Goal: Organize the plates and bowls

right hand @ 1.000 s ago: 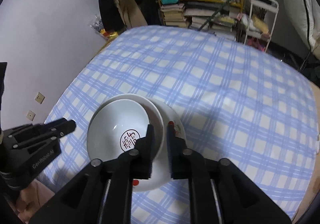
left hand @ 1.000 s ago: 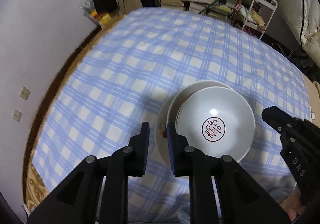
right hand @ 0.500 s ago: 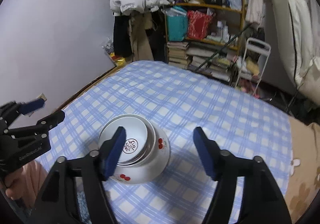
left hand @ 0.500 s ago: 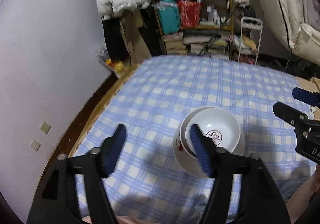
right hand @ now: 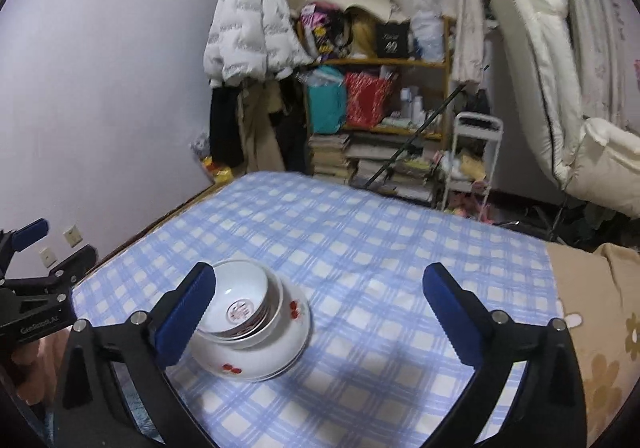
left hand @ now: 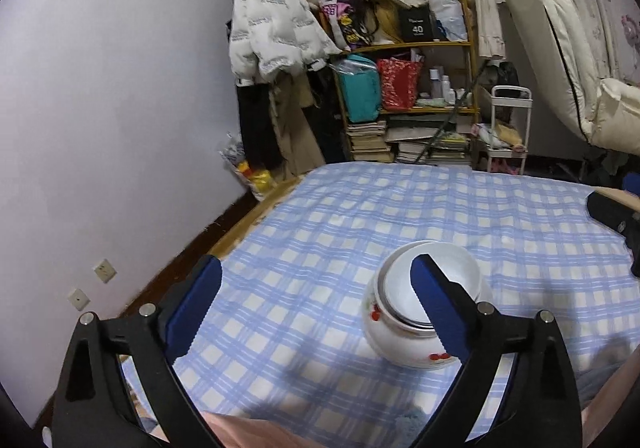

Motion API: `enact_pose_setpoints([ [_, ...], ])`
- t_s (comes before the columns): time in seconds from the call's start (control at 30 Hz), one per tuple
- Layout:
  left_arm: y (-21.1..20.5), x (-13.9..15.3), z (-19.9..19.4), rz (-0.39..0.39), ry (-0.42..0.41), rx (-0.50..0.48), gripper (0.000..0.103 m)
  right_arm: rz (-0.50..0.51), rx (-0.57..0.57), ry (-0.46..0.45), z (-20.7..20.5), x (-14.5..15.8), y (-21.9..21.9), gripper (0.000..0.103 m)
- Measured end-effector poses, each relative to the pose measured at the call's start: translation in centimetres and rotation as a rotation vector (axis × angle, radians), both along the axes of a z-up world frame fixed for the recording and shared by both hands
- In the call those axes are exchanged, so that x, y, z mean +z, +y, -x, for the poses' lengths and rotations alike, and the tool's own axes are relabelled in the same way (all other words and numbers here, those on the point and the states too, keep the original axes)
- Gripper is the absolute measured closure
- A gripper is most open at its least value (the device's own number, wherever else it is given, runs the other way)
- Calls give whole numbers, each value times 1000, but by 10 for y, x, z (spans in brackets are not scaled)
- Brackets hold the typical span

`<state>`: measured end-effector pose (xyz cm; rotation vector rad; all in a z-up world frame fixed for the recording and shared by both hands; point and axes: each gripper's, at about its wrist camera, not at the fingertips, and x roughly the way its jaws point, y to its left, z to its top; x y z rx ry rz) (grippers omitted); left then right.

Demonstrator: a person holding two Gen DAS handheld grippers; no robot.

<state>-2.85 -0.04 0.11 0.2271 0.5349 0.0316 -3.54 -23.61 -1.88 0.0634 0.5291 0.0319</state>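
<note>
A stack of white bowls (right hand: 248,324) stands on the blue checked cloth (right hand: 380,248). The top bowl (right hand: 240,304) has a red round mark inside; the big bottom bowl (left hand: 404,348) has red cherries on its side. A plate rim shows under the stack in the right wrist view. My left gripper (left hand: 316,312) is open and empty, pulled back above the cloth, with its right finger (left hand: 440,308) in front of the stack. My right gripper (right hand: 320,316) is open and empty, the stack by its left finger (right hand: 184,316).
The cloth covers a bed-like surface beside a lilac wall (left hand: 100,128). A cluttered shelf (left hand: 404,96) with books, a hanging white jacket (left hand: 272,32) and a small white cart (right hand: 472,160) stand beyond the far edge. A beige floral blanket (right hand: 600,328) lies at the right.
Both grippers opened wide, from nearly shut, and pulled up and back from the bowl stack. The stack stays on the cloth and now looks smaller and farther.
</note>
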Motion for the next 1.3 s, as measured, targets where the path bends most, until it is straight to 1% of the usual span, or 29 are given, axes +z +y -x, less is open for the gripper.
enact_pose_setpoints([
  [0.07, 6, 2, 1, 28, -6, 9, 9, 3, -17, -26, 5, 1, -3, 0],
  [0.2, 16, 4, 1, 73, -14, 7, 9, -11, -40, -29, 6, -1, -8, 0],
  [0.4, 17, 1, 1, 90, -1, 0, 9, -17, -42, -24, 5, -3, -9, 0],
  [0.6, 9, -2, -1, 84, 8, -16, 9, -26, -31, -29, 4, -4, -13, 0],
  [0.8, 2, -4, 0, 61, 10, -22, 9, -18, -41, -35, 3, -5, -15, 0],
  [1.07, -1, -5, 1, 51, 15, -16, 9, -18, -42, -30, 3, -6, -16, 0],
  [1.3, -2, -2, 2, 40, -2, 3, 9, -16, -42, -27, 2, -8, -16, 0],
])
